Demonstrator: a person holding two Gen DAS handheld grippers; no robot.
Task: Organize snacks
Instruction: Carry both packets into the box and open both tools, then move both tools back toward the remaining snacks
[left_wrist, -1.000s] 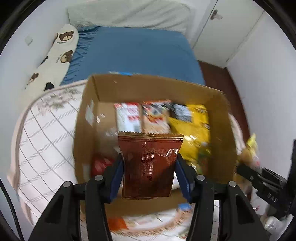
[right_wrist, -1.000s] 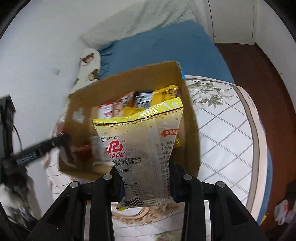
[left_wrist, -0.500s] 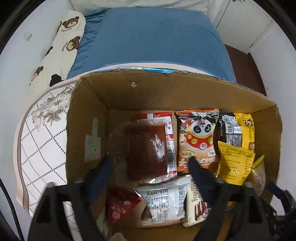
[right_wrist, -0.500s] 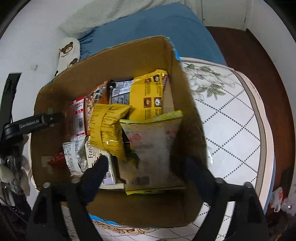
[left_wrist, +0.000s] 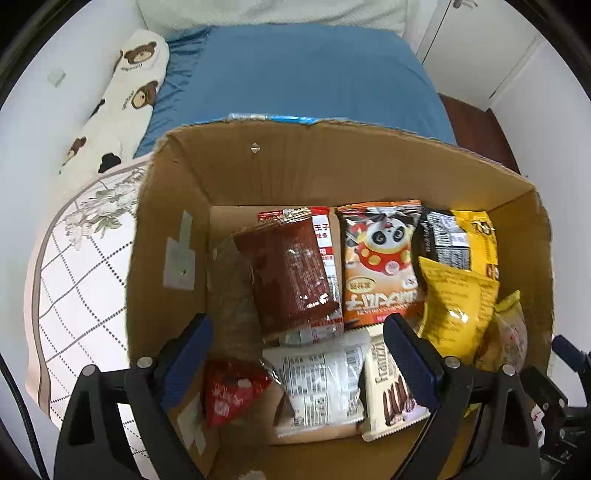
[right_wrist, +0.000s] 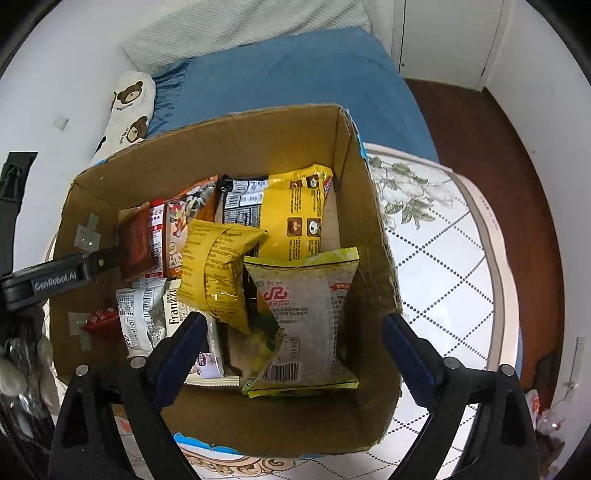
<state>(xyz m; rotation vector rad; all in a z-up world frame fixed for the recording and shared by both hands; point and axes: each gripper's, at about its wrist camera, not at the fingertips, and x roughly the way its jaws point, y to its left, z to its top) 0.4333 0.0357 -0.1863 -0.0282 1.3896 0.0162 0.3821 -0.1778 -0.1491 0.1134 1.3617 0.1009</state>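
A cardboard box (left_wrist: 280, 162) holds several snack packets. My left gripper (left_wrist: 297, 343) is open and empty above the box's near left side. The dark red packet (left_wrist: 288, 273) lies free in the box on a red and white packet, beside the panda packet (left_wrist: 380, 258). My right gripper (right_wrist: 291, 343) is open and empty above the box's (right_wrist: 373, 236) right side. The pale yellow packet (right_wrist: 306, 314) lies free in the box against the right wall, next to a yellow packet (right_wrist: 218, 269). The left gripper's finger (right_wrist: 59, 277) shows at the left in the right wrist view.
The box stands on a round table with a white quilted floral cloth (right_wrist: 443, 258). A blue bed (left_wrist: 303, 77) with a bear-print pillow (left_wrist: 122, 99) lies behind it. White cupboard doors (left_wrist: 476, 40) and brown floor (right_wrist: 480, 122) are at the right.
Both grippers held packets above the box a second ago. Both have opened, and the dark red packet and the pale yellow packet have dropped into the box. Both grippers moved forward over the box.
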